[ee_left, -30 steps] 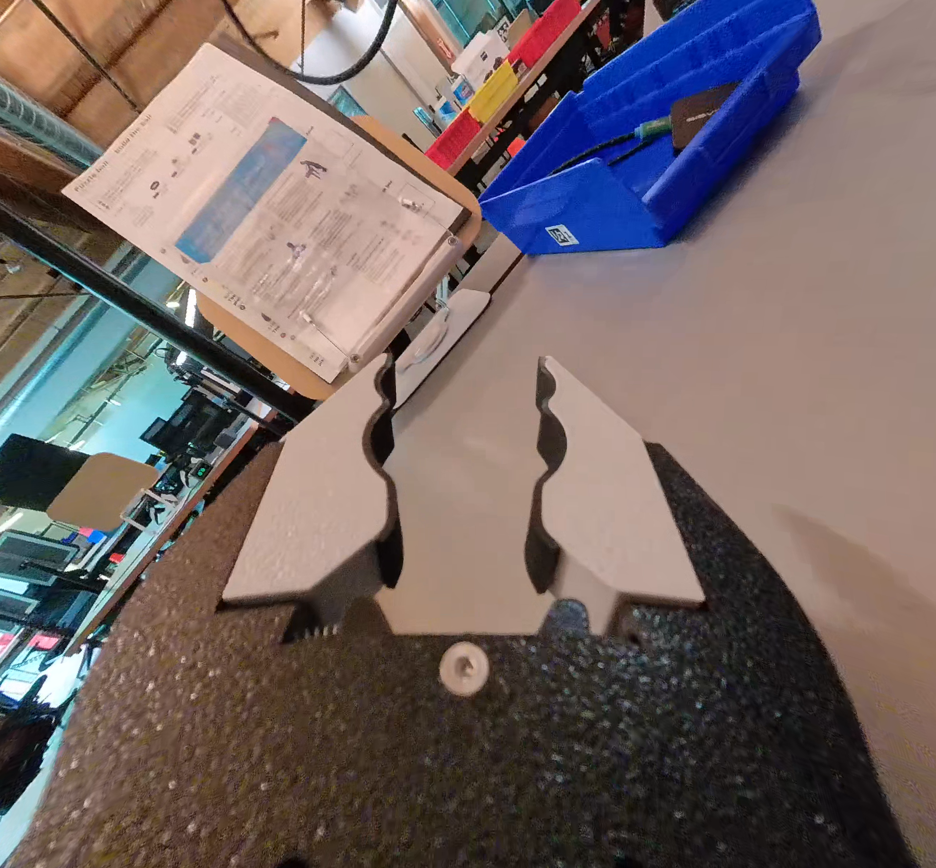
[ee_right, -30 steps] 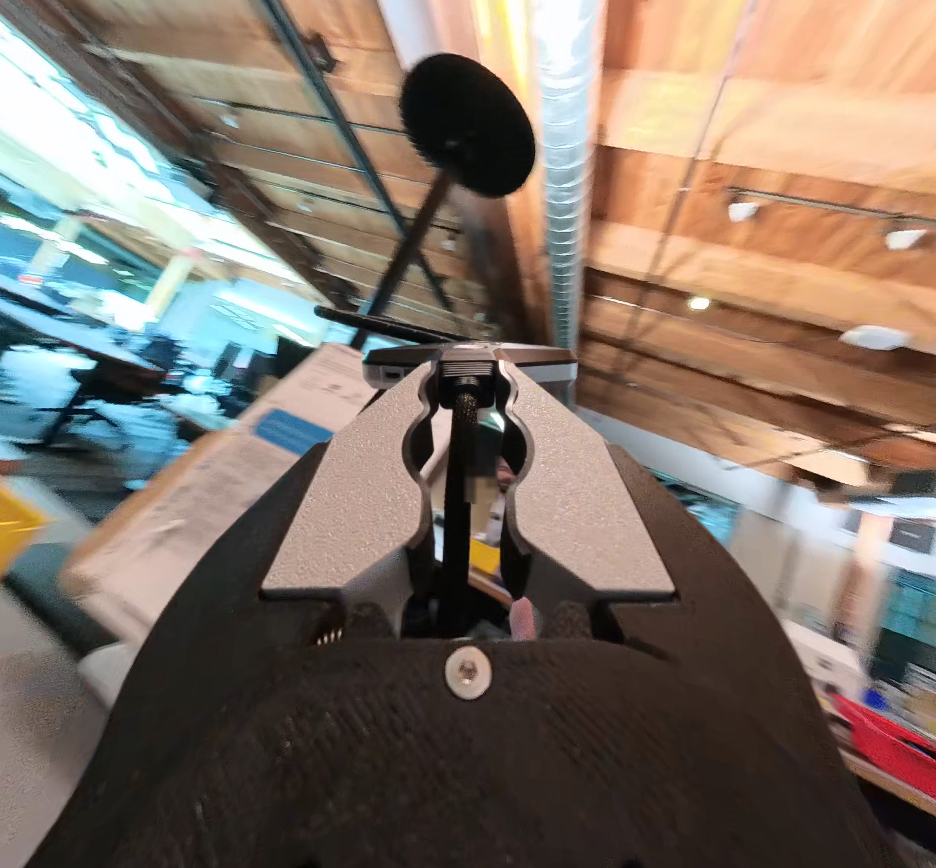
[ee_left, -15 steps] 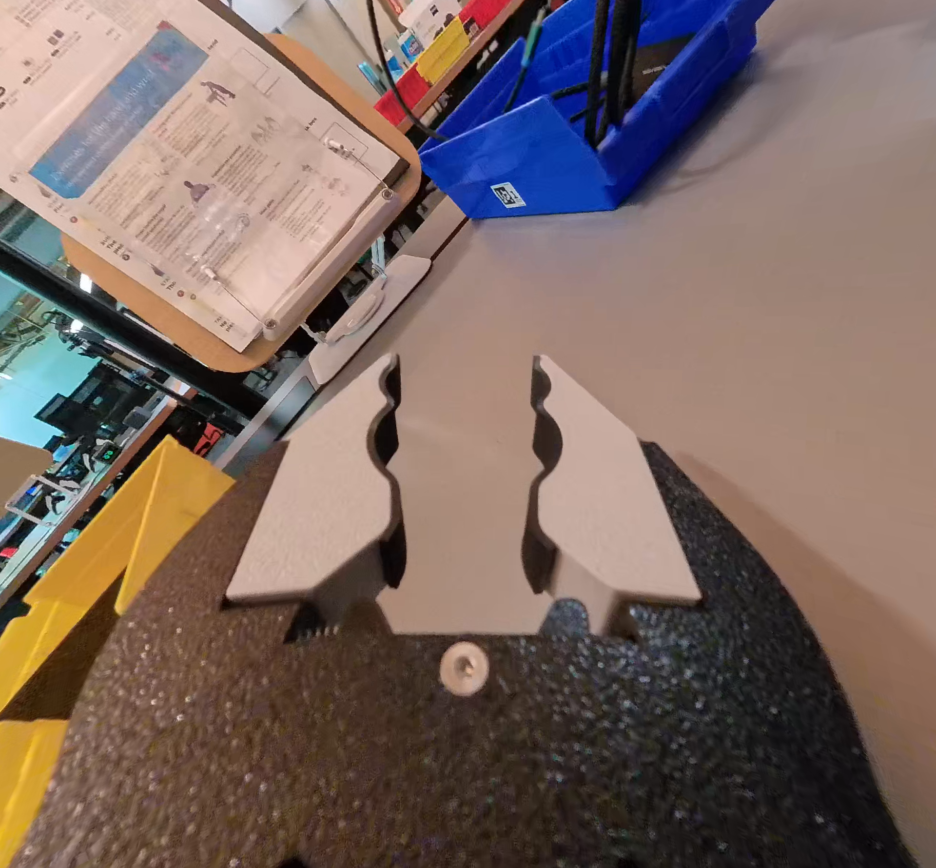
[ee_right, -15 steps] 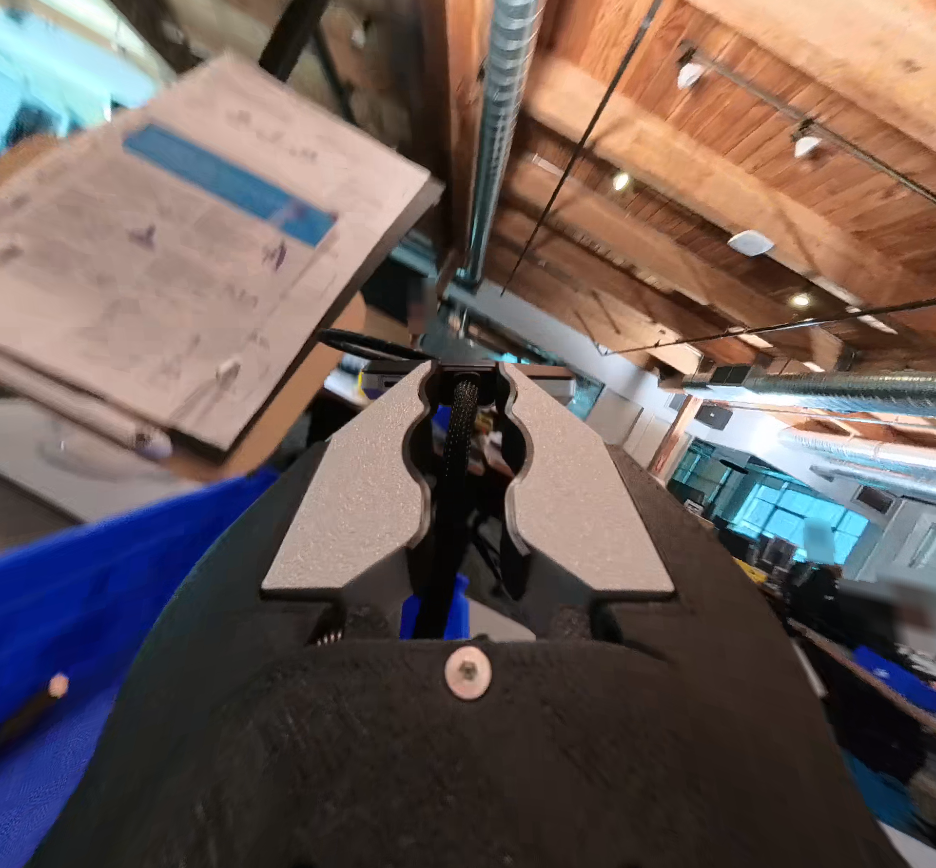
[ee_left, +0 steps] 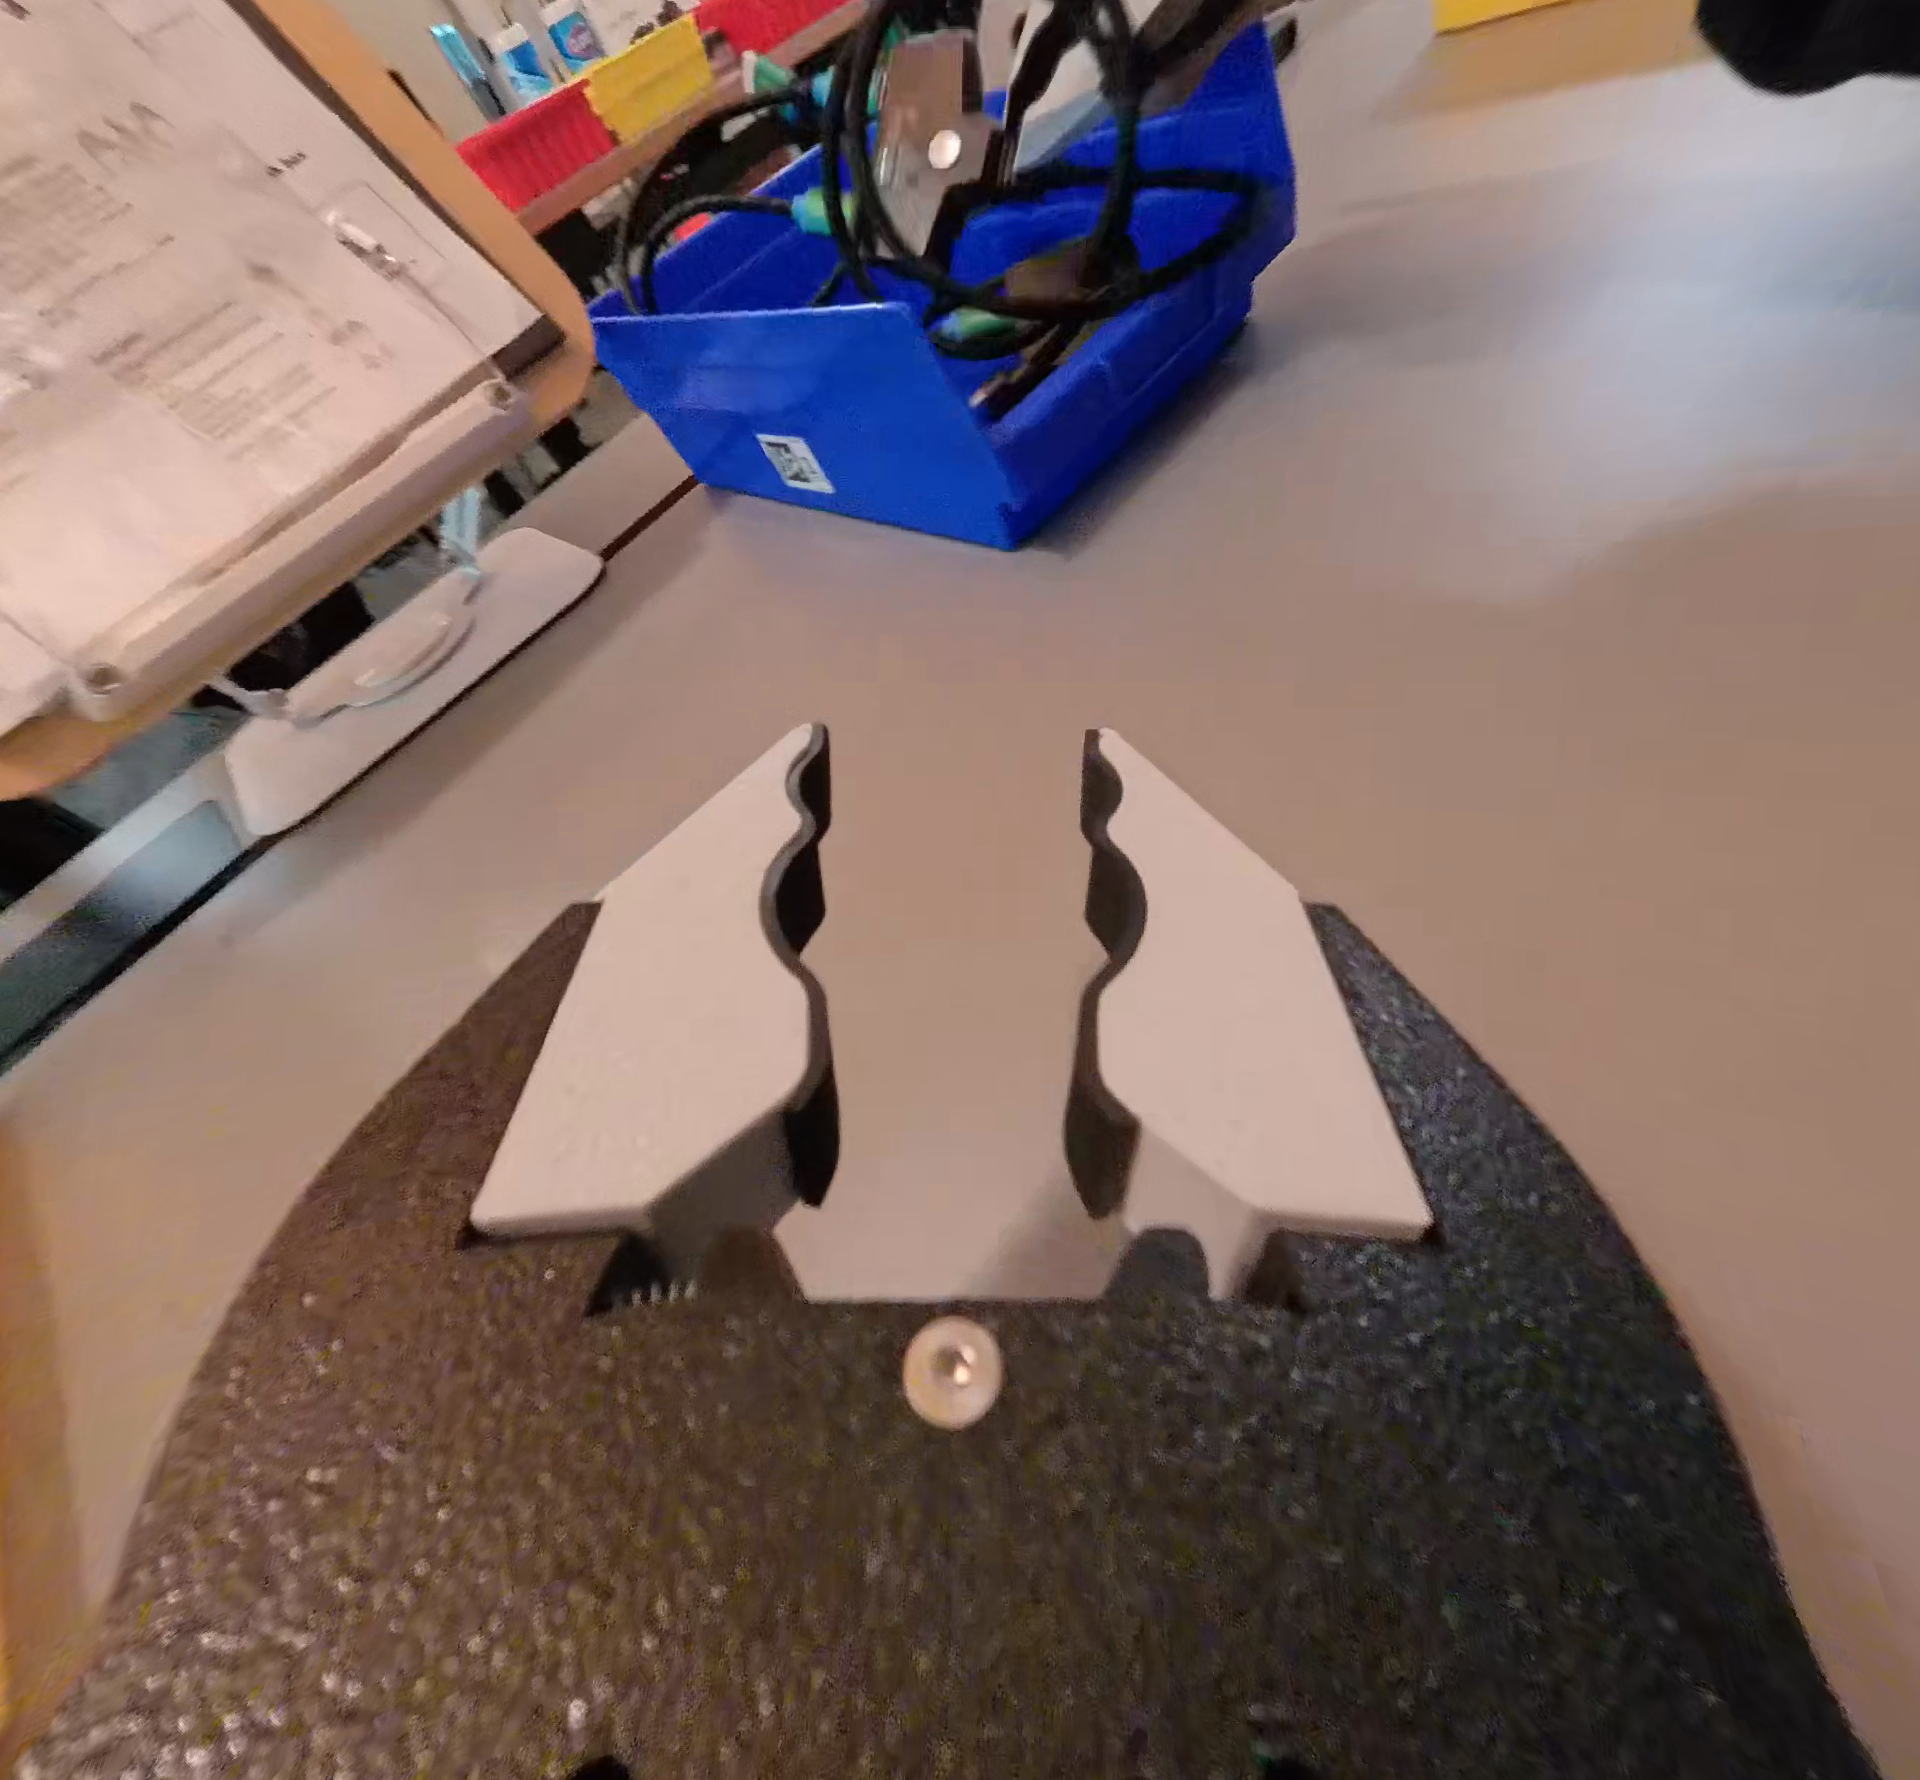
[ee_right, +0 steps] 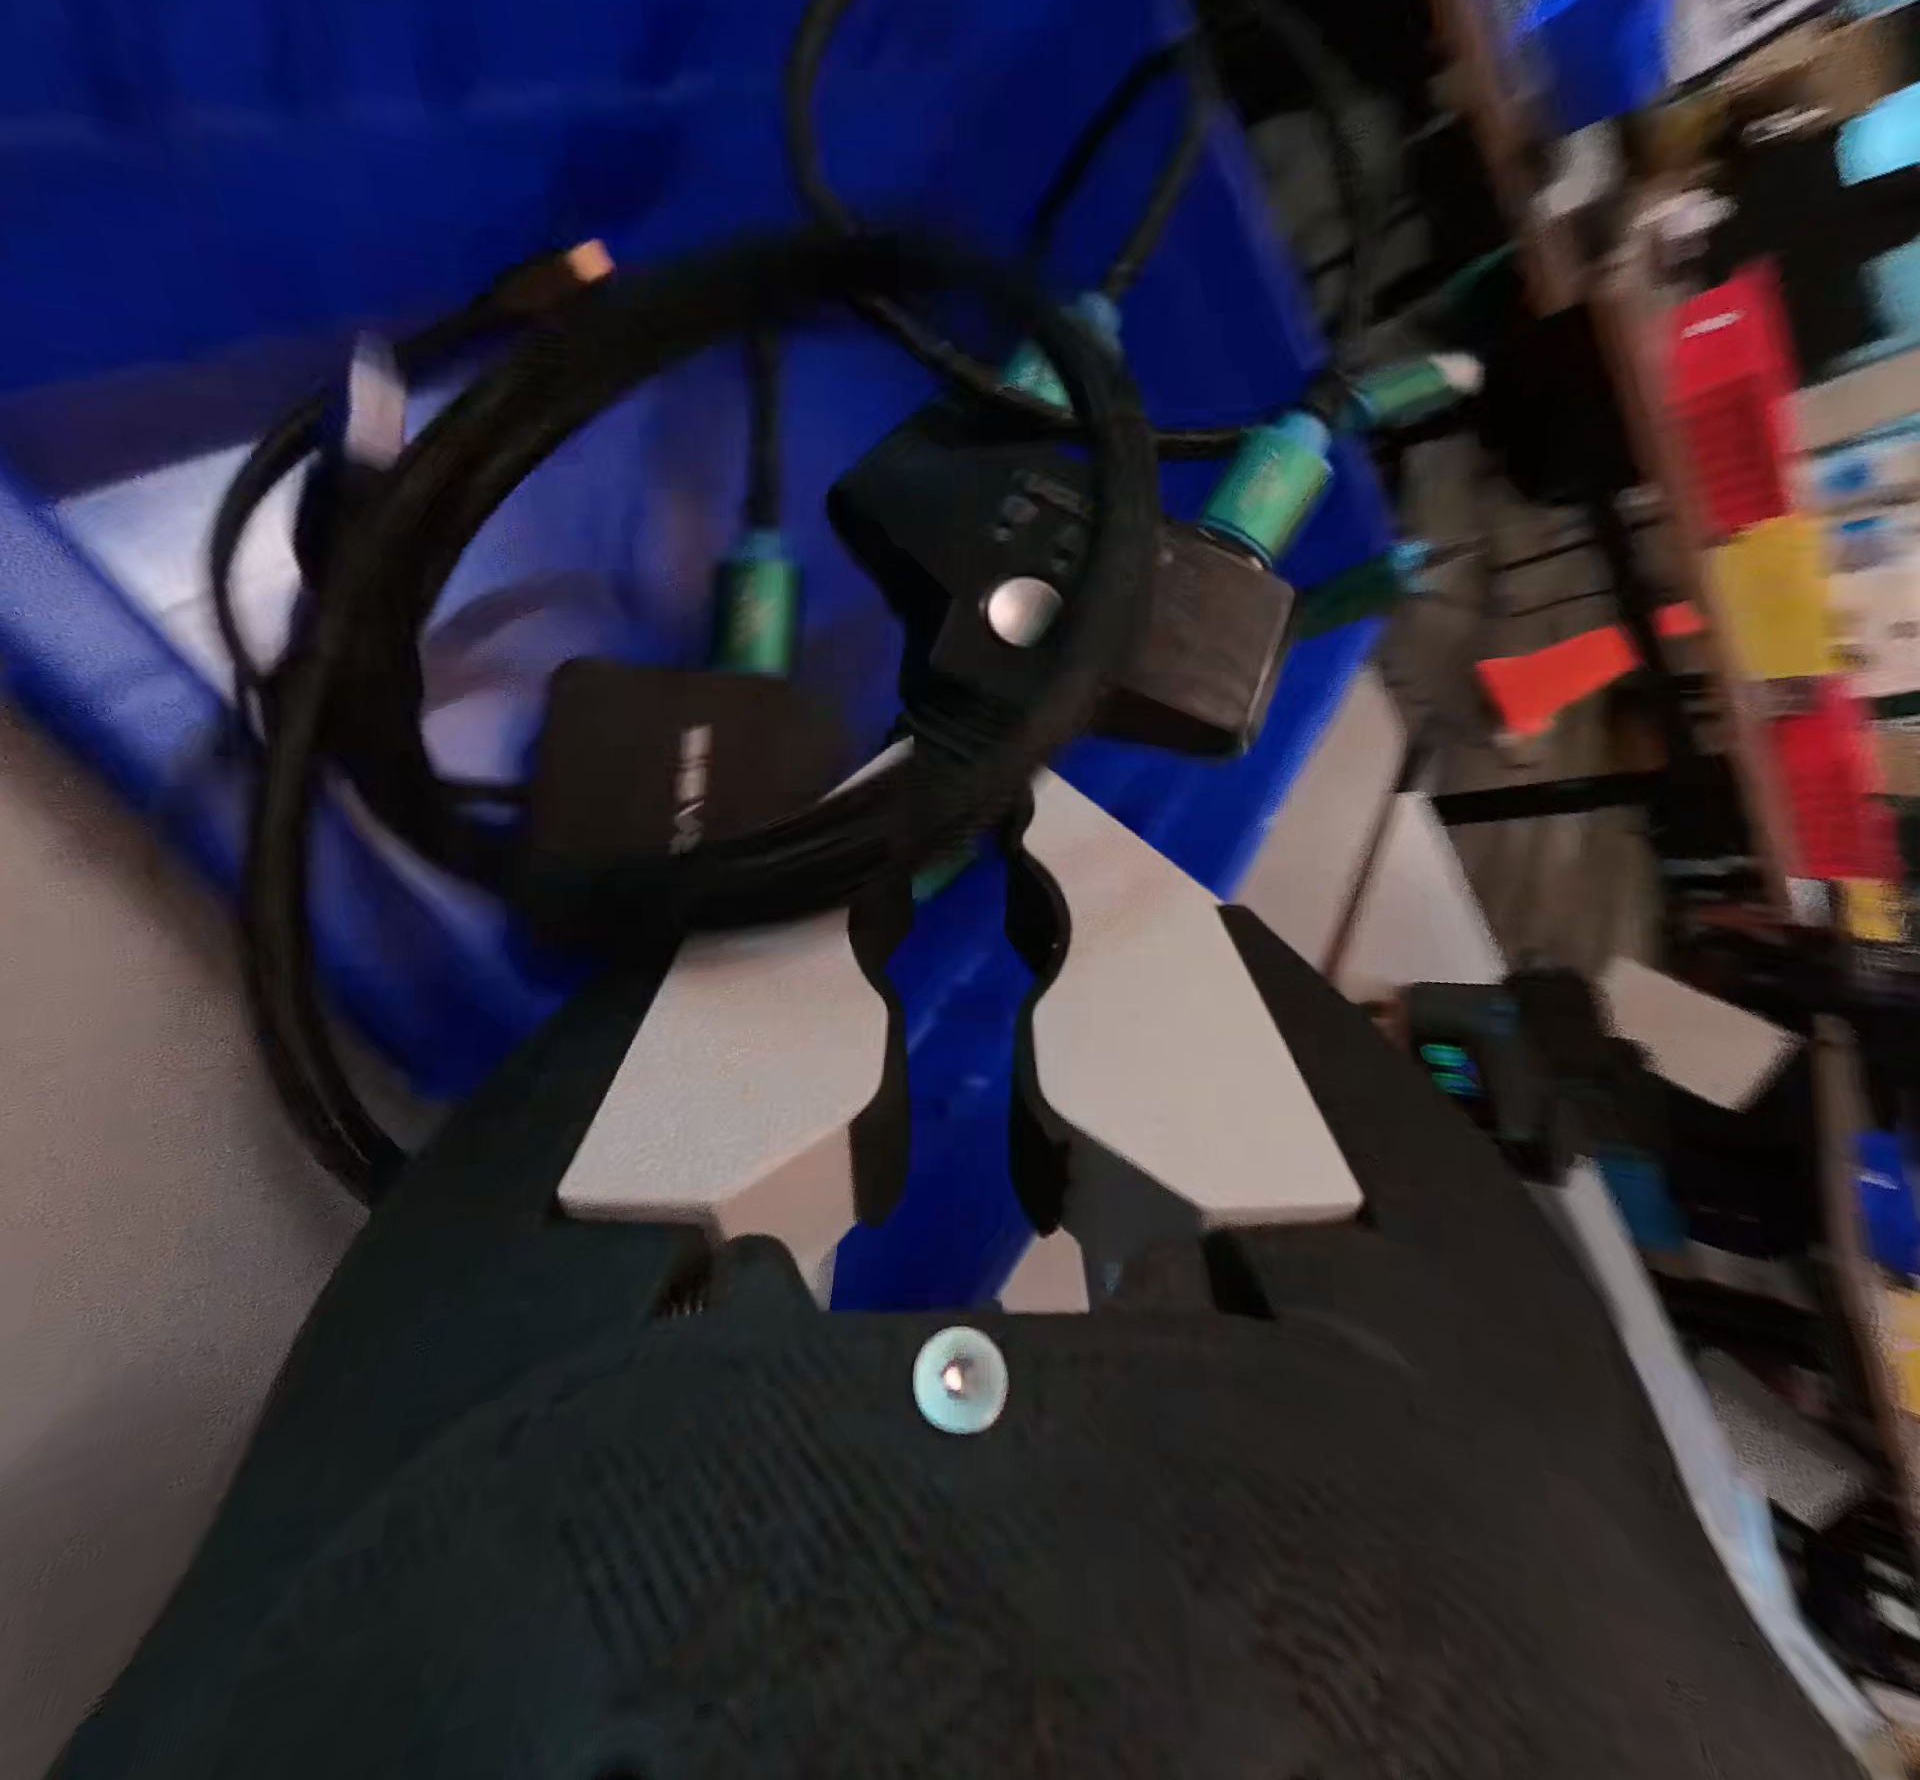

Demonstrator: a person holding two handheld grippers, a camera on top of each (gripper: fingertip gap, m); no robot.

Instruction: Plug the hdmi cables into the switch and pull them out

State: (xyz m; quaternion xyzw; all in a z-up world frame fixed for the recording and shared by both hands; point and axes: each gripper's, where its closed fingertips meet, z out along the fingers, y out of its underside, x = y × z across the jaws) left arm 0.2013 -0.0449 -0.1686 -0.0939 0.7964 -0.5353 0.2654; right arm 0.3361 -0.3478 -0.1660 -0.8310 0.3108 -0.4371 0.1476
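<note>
The right tool (ee_right: 951, 883) is clenched on a coiled bundle of black braided hdmi cables (ee_right: 582, 400), hanging over the blue bin (ee_left: 883, 380) at twelve o'clock from the left tool (ee_left: 956, 774), which is released and empty. A dark switch (ee_right: 1174, 629) dangles among them. The cables look limp and light; the stiff green plugs (ee_right: 1262, 494) seem the better hold. The grey table (ee_left: 1455, 587) is smooth, in a cluttered workshop.
</note>
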